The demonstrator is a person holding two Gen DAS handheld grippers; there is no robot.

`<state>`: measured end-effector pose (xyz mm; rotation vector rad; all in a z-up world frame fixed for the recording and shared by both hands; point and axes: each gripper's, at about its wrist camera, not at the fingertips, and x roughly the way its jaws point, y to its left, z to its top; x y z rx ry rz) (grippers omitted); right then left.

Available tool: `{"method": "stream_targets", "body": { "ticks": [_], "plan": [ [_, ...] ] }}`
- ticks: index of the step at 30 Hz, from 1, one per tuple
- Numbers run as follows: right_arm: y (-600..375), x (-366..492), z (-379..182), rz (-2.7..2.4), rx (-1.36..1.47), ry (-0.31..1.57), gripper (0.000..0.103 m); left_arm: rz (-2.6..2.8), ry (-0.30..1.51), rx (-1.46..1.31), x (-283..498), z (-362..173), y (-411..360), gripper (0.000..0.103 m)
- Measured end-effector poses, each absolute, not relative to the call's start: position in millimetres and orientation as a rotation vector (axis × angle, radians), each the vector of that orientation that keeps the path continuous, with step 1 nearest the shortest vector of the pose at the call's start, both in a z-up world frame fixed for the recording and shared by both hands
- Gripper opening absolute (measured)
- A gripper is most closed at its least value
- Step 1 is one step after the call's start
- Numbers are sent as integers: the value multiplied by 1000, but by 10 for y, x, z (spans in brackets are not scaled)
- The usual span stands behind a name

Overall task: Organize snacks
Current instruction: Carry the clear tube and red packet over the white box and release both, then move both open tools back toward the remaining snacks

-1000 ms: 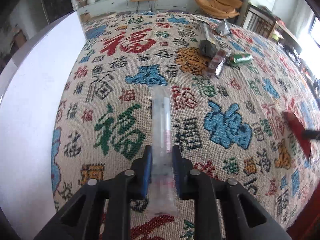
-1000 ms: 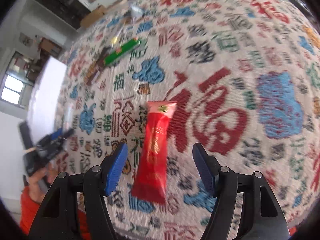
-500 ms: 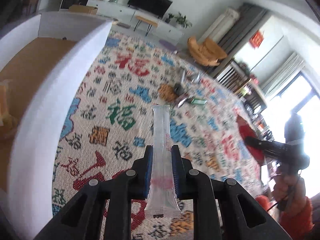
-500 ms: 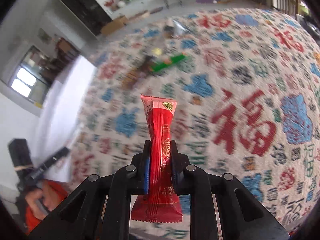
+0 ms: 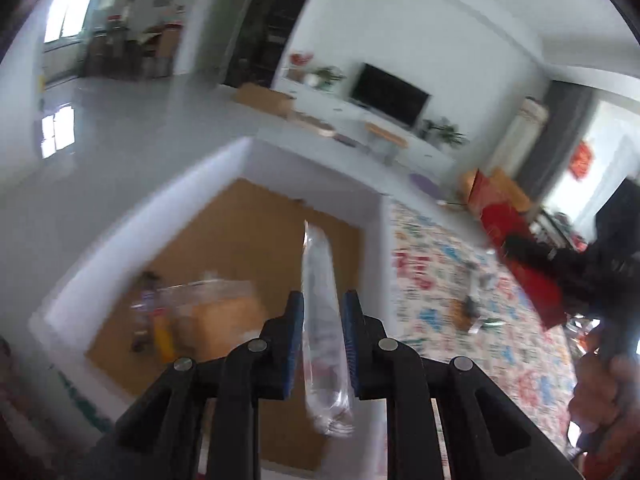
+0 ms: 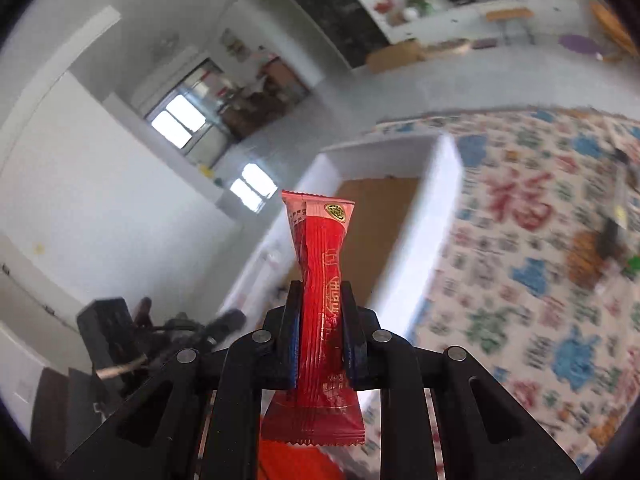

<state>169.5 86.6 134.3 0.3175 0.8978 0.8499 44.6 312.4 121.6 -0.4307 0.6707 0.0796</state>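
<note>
My left gripper [image 5: 322,304] is shut on a long clear snack packet [image 5: 320,304] and holds it in the air over a white box [image 5: 312,168] with a brown floor. Several snacks [image 5: 192,316] lie inside the box at the lower left. My right gripper [image 6: 322,296] is shut on a red snack packet [image 6: 320,264], raised above the patterned cloth, with the white box [image 6: 432,208] just beyond it. The red packet [image 5: 516,248] also shows at the right of the left wrist view.
A cloth with coloured characters [image 5: 460,288] covers the table to the right of the box. A few loose snacks [image 5: 472,308] lie on it, also blurred at the right edge of the right wrist view [image 6: 612,240]. The other gripper [image 6: 192,328] shows at lower left.
Both grippers have swung left from the cloth towards the white box, each carrying its packet. The left packet is now over the box's inside. The right gripper closed on the red packet a second ago.
</note>
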Motion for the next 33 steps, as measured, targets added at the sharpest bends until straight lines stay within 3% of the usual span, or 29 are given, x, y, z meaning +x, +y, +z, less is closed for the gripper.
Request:
{"method": "stream_targets", "body": {
  "ticks": [1, 2, 3, 7, 9, 14, 16, 18, 25, 31, 33],
  "plan": [
    [1099, 1721, 1330, 856, 285, 879, 24, 117, 696, -433, 438, 1122, 3217, 34],
    [1258, 1756, 1301, 850, 257, 865, 35, 143, 718, -433, 425, 1053, 3273, 41],
    [1382, 1788, 1265, 837, 225, 861, 55, 169, 734, -428, 404, 999, 3307, 54],
    [1264, 1769, 1085, 793, 178, 831, 62, 221, 684, -373, 193, 1004, 3193, 86],
    [974, 1755, 910, 739, 143, 816, 68, 188, 654, -364, 182, 1066, 3012, 87],
    [-80, 1716, 126, 422, -105, 822, 68, -37, 671, -321, 376, 1191, 2262, 89],
    [-598, 1674, -173, 280, -180, 848, 68, -156, 694, -275, 482, 1187, 1769, 99],
    [-1140, 1587, -336, 168, -195, 854, 68, -264, 724, -231, 590, 1125, 1294, 101],
    [-2598, 1346, -521, -137, -122, 830, 68, -312, 916, -23, 1280, 201, -34, 101],
    [-3277, 1325, -609, -175, 146, 849, 68, -166, 946, 178, 1867, -262, -350, 101],
    [-3279, 1329, -605, -155, 156, 848, 75, -117, 943, 202, 2032, -336, -309, 103]
  ]
}}
